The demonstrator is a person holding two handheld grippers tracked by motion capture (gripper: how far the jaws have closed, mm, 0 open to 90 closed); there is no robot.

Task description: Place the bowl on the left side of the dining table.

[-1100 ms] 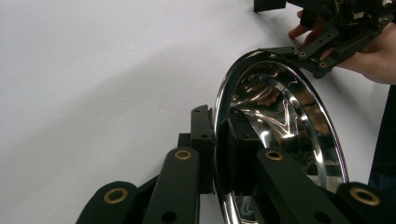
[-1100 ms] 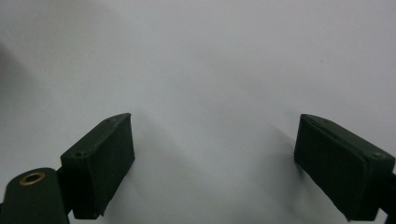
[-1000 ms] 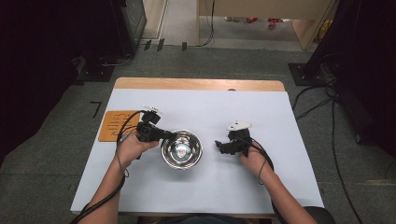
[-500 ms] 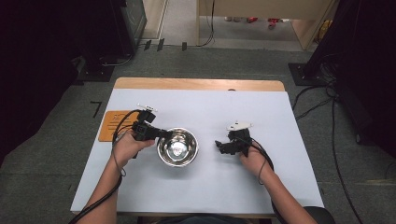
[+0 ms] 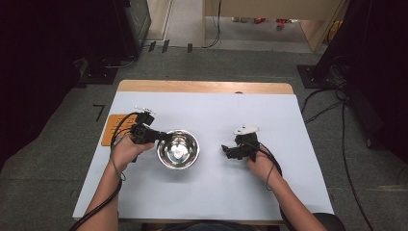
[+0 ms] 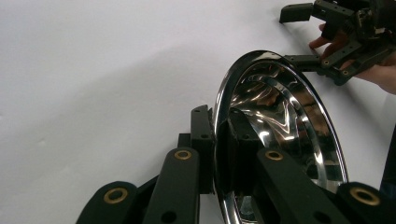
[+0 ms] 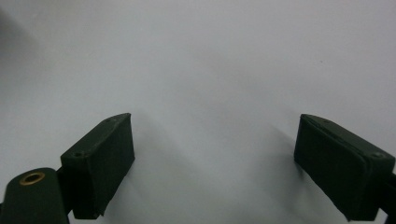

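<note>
**Steel bowl held by its rim at mid-table**

A round, shiny steel bowl (image 5: 178,149) sits upright, mouth up, a little toward nine o'clock of the centre of the white table sheet (image 5: 207,192). Its polished inside mirrors the lights above. At the bowl's nine o'clock edge, the left gripper (image 5: 162,136) is clamped on the rim; in the left gripper view, one jaw sits outside the wall of the bowl (image 6: 280,140) and one inside.
</note>
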